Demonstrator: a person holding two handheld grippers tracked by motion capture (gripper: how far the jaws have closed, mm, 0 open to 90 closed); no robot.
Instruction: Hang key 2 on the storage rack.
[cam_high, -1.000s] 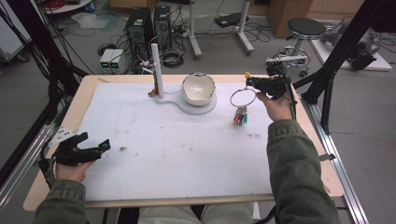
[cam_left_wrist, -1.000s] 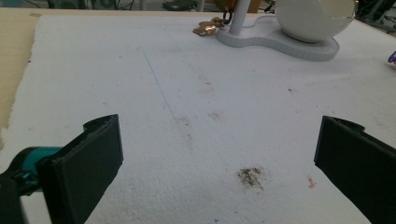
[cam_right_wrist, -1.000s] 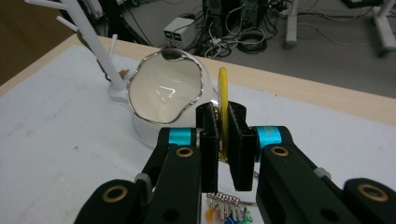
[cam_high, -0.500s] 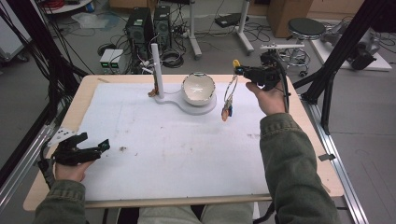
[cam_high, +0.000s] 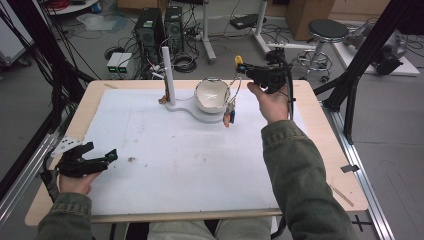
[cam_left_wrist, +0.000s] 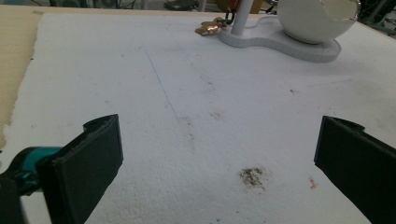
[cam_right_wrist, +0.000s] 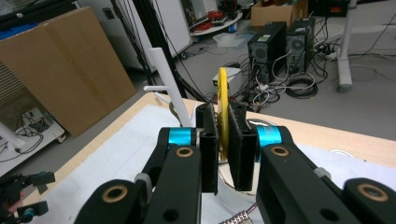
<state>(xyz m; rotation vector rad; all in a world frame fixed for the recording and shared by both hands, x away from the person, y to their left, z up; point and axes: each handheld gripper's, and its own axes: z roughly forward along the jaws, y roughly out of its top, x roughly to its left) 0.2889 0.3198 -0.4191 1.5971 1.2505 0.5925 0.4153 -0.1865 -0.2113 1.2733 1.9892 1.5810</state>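
The right gripper (cam_right_wrist: 223, 140) is squeezed tight on a yellow tag (cam_right_wrist: 222, 109), and a chain with little charms (cam_high: 229, 114) hangs from it beside the white bowl (cam_high: 212, 96). The left gripper (cam_left_wrist: 219, 154) rests wide open, holding nothing, over the white mat (cam_high: 200, 155).

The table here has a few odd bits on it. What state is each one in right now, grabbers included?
Right gripper: shut on the yellow tag.
Yellow tag: clamped upright between the jaws.
Key chain: lifted, dangling beside the bowl.
Left gripper: open, holding nothing, low over the white mat.
White bowl: upright on its stand.
White post: upright, a brass trinket at its foot.
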